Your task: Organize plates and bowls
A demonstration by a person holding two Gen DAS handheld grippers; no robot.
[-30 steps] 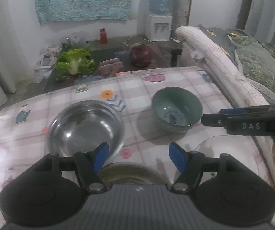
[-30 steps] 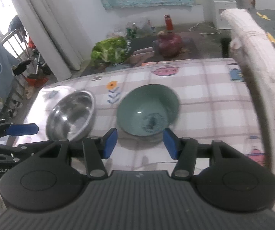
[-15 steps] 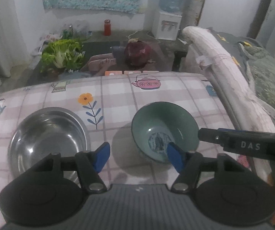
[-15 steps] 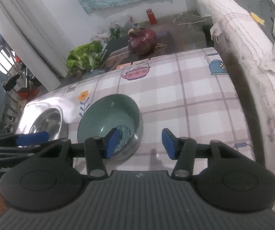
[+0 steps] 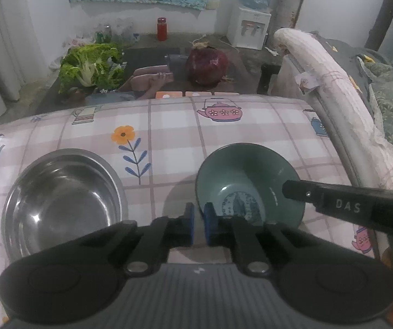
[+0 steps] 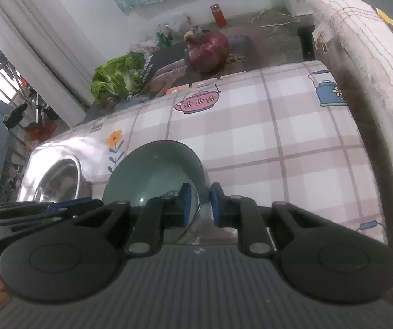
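Checked cloth covers my bench (image 5: 251, 137), where the green bowl (image 5: 247, 175) sits right of the steel bowl (image 5: 62, 192). My left tongs (image 5: 198, 223) have just clamped the green bowl's near-left rim; my right tongs (image 6: 198, 201) have just clamped its right rim.

Shiny metal bowl (image 5: 62, 194); glossy green ceramic bowl (image 5: 248, 181); glossy tablecloth (image 5: 169, 126).
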